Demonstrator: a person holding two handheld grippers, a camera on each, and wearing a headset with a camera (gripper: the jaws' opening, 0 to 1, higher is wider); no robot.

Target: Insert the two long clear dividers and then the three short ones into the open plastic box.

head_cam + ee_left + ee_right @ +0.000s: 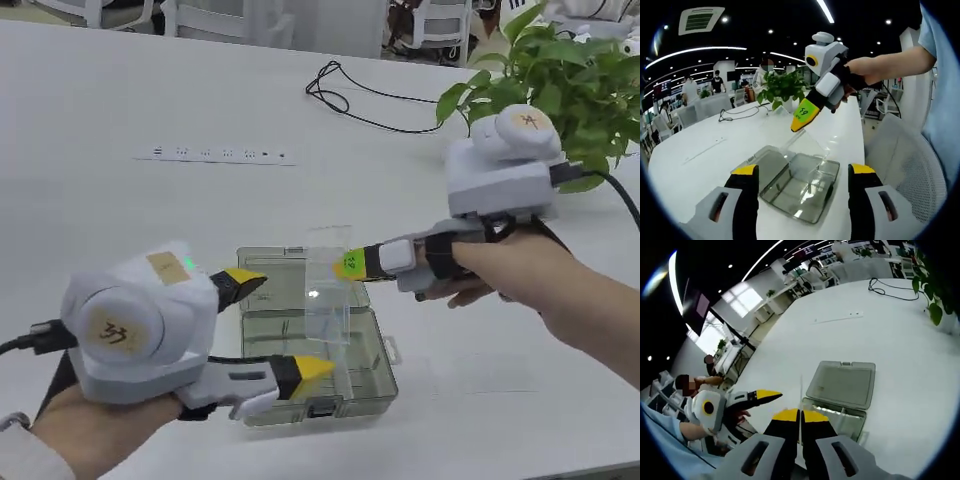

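- Right gripper (pixel 350 265): clamped shut on a clear divider (pixel 328 290), held over the open plastic box (pixel 365 372).
- Left gripper (pixel 296 322): jaws spread wide, gripping nothing, beside the box's near side (lid (pixel 285 262) flat on the white table (pixel 150 200)).

I log bright, even light from ceiling strips (pixel 826 11), soft shadows on the table (pixel 120 100). Both gripper views bend at their edges.

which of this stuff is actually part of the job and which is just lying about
Job: open plastic box; clear divider, held in the right gripper; left gripper, open.
Lying about: power strip; black cable; potted plant.
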